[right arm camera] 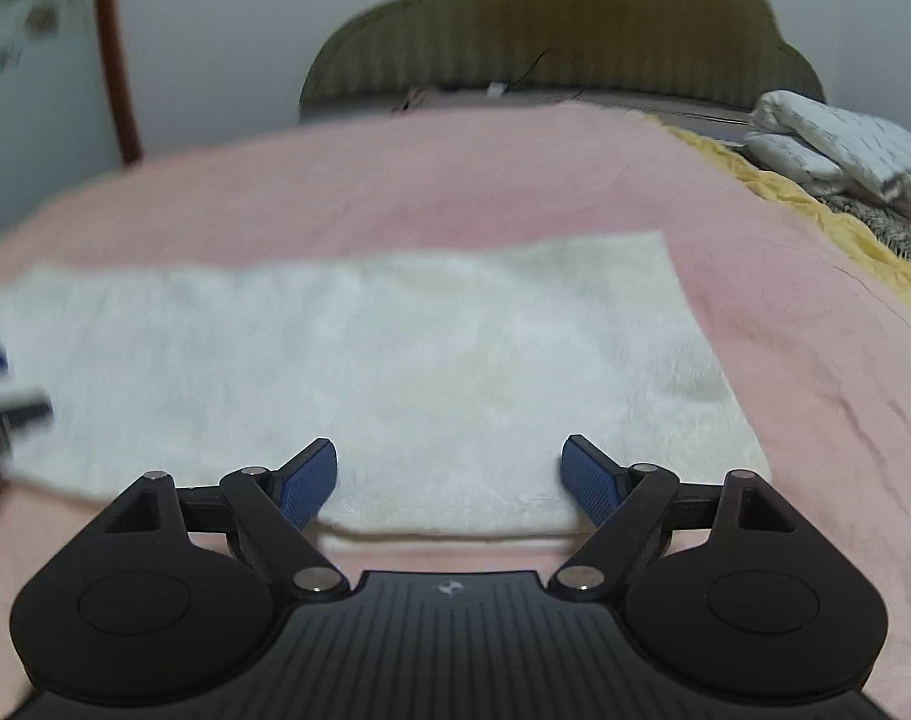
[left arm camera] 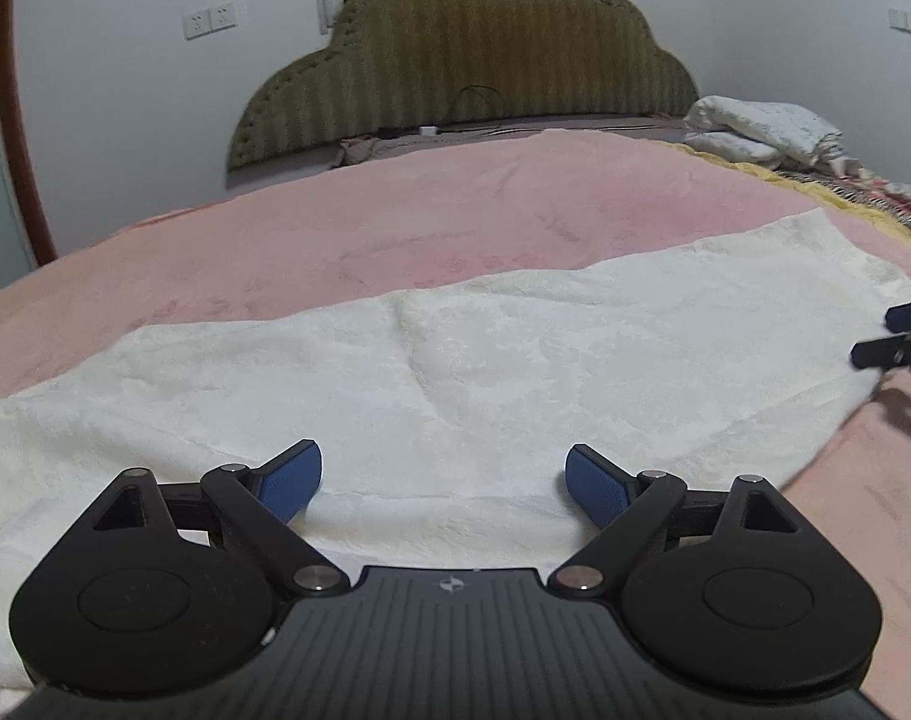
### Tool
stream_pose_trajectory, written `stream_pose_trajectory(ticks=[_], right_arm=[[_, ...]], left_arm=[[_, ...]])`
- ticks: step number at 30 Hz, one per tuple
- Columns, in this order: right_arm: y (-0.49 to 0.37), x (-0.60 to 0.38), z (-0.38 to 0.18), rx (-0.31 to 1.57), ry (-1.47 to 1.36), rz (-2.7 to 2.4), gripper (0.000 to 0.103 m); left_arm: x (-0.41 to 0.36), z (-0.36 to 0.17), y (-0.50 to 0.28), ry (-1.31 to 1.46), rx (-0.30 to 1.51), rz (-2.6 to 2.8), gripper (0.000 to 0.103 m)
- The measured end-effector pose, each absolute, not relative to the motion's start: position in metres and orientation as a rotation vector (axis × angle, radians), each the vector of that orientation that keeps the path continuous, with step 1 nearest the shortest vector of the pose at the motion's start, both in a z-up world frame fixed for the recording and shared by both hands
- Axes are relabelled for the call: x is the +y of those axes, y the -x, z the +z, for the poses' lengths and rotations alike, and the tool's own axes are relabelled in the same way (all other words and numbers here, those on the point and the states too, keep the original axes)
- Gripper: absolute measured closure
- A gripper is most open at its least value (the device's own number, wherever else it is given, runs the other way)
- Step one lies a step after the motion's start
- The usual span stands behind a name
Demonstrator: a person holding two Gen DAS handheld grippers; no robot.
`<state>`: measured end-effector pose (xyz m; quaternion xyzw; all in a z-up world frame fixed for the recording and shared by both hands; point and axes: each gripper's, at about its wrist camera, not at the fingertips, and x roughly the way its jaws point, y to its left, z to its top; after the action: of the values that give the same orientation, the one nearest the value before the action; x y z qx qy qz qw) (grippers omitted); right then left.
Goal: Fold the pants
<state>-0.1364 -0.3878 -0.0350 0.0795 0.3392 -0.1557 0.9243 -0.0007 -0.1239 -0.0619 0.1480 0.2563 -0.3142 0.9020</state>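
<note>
Fluffy white pants lie flat as a long strip across the pink bedspread. They also show in the right wrist view, where their right end lies near the middle of the bed. My left gripper is open and empty, low over the near edge of the pants. My right gripper is open and empty, over the near edge at the pants' right end. The right gripper's fingers show at the right edge of the left wrist view. The left gripper shows blurred at the left edge of the right wrist view.
An olive padded headboard stands at the far end of the bed. A crumpled white quilt and a yellow-edged blanket lie at the far right. A wooden frame stands by the left wall.
</note>
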Motion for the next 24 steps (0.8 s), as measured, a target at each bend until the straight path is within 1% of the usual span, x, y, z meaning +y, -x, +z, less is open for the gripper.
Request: stream_pose_trajectory(ticks=[1,4,7,10,12,14,18,20,24], right_arm=[[0.141,-0.387,-0.036,0.678,-0.140,-0.311,0.019],[0.159,-0.397,-0.028,0.679,-0.236,-0.340,0.019],[0.181,-0.405,-0.020,0.601,-0.340,-0.381,0.018],[0.194,-0.416,-0.025,0.528,-0.579,-0.300,0.018],[0.200,-0.421,-0.036,0.511,-0.752,-0.272,0.018],[0.206,-0.424,-0.045,0.474,-0.852,-0.263,0.018],[0.207,-0.428,-0.053,0.408,-0.935,-0.219,0.017],[0.200,-0.430,-0.056,0.376,-0.924,-0.201,0.018],[0.189,-0.449,-0.060,0.272,-0.903,-0.289,0.020]], left_arm=[[-0.123,-0.061,0.002,-0.299,0.529,-0.667,0.015],[-0.123,-0.053,0.004,-0.274,0.478,-0.660,0.013],[-0.134,-0.048,-0.002,-0.269,0.483,-0.616,0.012],[-0.147,-0.061,-0.006,-0.337,0.595,-0.688,0.016],[-0.144,-0.065,0.003,-0.343,0.542,-0.694,0.013],[-0.144,-0.066,0.007,-0.362,0.523,-0.703,0.013],[-0.142,-0.070,0.002,-0.334,0.556,-0.675,0.003],[-0.139,-0.070,-0.005,-0.299,0.589,-0.676,0.000],[-0.135,-0.070,-0.010,-0.262,0.616,-0.682,0.000]])
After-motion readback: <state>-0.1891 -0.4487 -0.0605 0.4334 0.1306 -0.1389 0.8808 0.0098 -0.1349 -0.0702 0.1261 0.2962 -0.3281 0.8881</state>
